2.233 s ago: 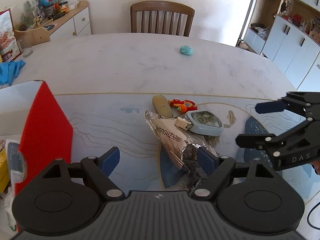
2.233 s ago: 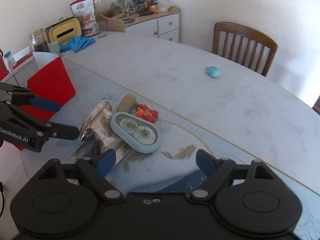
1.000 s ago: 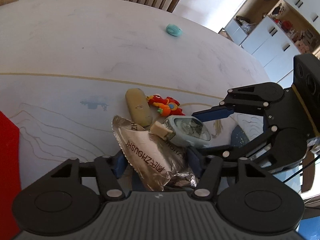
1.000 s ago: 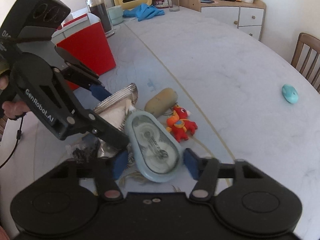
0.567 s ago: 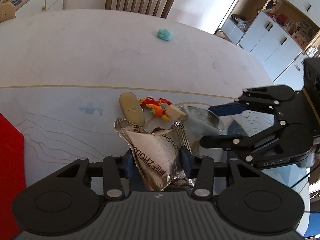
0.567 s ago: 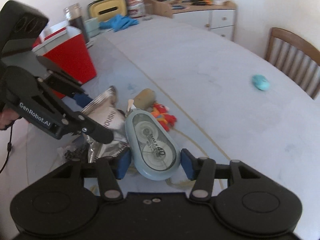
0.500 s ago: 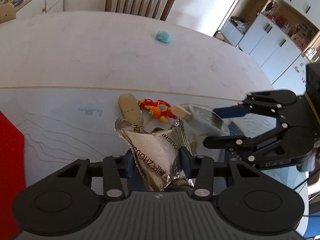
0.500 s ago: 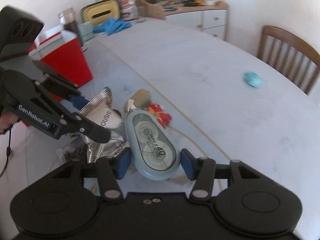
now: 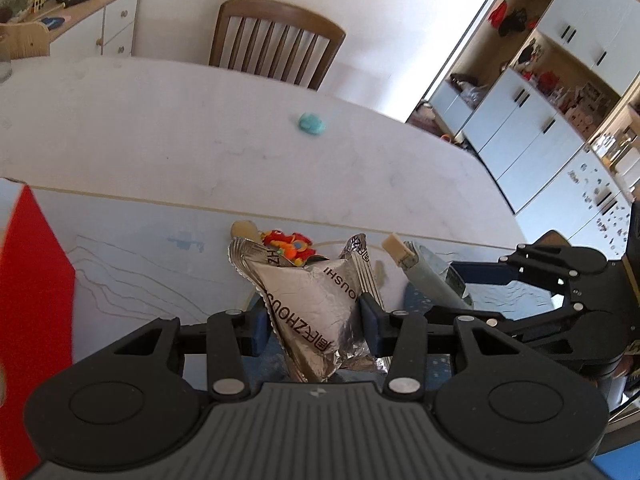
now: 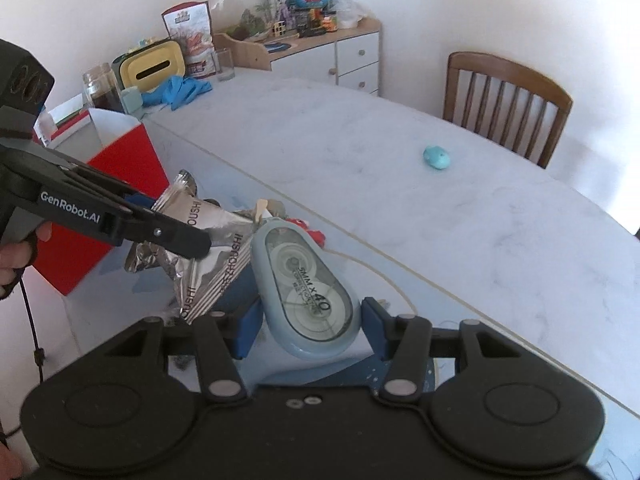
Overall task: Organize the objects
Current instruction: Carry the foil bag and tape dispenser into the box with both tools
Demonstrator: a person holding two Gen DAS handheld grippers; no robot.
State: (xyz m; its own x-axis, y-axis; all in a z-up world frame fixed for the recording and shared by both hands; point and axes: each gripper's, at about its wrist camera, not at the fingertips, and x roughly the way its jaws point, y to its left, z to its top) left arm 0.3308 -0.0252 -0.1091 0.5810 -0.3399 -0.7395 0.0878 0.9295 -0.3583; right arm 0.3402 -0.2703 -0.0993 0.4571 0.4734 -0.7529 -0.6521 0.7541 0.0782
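Observation:
My left gripper [image 9: 312,320] is shut on a silver foil snack bag [image 9: 316,300] and holds it above the table mat; the bag also shows in the right wrist view [image 10: 200,236]. My right gripper [image 10: 308,328] is shut on a pale blue correction tape dispenser [image 10: 308,292], lifted off the mat; the dispenser also shows in the left wrist view [image 9: 432,276]. A red and orange toy [image 9: 288,244] and a beige oblong object [image 9: 244,229] lie on the mat behind the bag. A red box [image 10: 104,208] stands at the left.
A small turquoise object [image 9: 312,124] lies on the white table [image 9: 160,140] toward the far side. A wooden chair [image 9: 276,40] stands behind the table. A jar [image 10: 100,88], blue cloth [image 10: 180,88] and a yellow container [image 10: 154,66] sit at the far left end.
Both grippers closed on their objects and lifted them: the left on the foil bag, the right on the tape dispenser. The two have moved apart and up off the mat.

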